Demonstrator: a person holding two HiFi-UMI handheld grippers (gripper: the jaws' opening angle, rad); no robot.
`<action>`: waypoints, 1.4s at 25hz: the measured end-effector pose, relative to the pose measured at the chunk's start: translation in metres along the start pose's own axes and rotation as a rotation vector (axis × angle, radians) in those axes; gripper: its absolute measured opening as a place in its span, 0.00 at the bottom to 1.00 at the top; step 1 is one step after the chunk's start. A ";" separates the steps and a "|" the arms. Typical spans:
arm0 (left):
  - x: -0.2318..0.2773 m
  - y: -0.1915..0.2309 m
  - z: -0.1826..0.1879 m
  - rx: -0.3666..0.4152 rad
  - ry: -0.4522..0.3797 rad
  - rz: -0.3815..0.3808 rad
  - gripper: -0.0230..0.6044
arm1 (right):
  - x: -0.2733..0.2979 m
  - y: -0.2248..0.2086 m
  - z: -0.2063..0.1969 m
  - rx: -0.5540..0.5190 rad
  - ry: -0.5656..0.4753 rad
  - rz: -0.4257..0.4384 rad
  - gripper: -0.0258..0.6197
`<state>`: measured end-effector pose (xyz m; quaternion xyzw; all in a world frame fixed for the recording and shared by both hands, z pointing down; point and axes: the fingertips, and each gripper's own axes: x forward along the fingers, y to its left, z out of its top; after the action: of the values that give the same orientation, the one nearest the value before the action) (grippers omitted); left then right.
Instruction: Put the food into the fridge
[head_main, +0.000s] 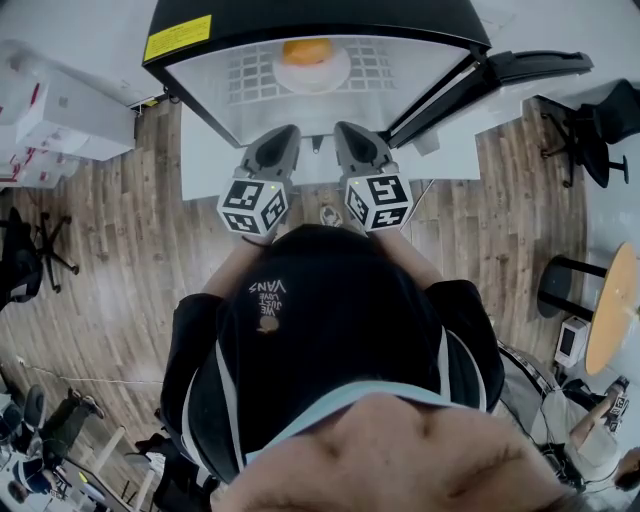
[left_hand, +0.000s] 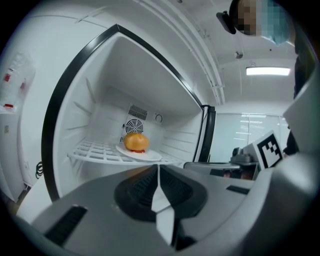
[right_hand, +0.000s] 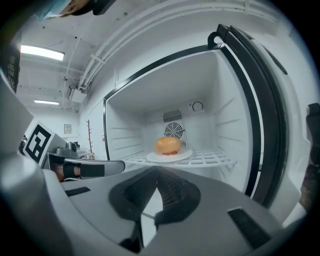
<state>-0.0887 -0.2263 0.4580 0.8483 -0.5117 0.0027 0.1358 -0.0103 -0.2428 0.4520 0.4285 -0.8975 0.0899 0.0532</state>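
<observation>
Left gripper (left_hand: 159, 169), right gripper (right_hand: 156, 170) pressed closed, empty; food (left_hand: 136, 141), perhaps burger, on plate (left_hand: 154, 156) in fridge (left_hand: 97, 95).

The bun (left_hand: 136, 141) is orange with a red layer, the plate (left_hand: 151, 155) white, and the fridge (left_hand: 95, 115) white with a black rim. The left tongs (head_main: 288, 132) and right tongs (head_main: 345, 130) are grey, with black-and-white square markers (head_main: 253, 205).

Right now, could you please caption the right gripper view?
Burger on a white plate rests on the open fridge's wire shelf, beyond shut jaws.
</observation>
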 end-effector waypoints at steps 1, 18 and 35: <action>-0.002 -0.002 -0.001 0.001 0.000 -0.003 0.08 | -0.002 0.001 -0.001 0.001 -0.001 -0.003 0.06; -0.042 -0.011 -0.018 -0.003 0.021 -0.025 0.08 | -0.034 0.026 -0.016 0.020 0.001 -0.057 0.06; -0.061 -0.022 -0.022 0.000 0.017 -0.065 0.08 | -0.057 0.044 -0.021 0.015 -0.006 -0.093 0.06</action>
<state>-0.0955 -0.1583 0.4656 0.8644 -0.4828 0.0055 0.1399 -0.0085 -0.1674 0.4577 0.4706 -0.8760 0.0929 0.0511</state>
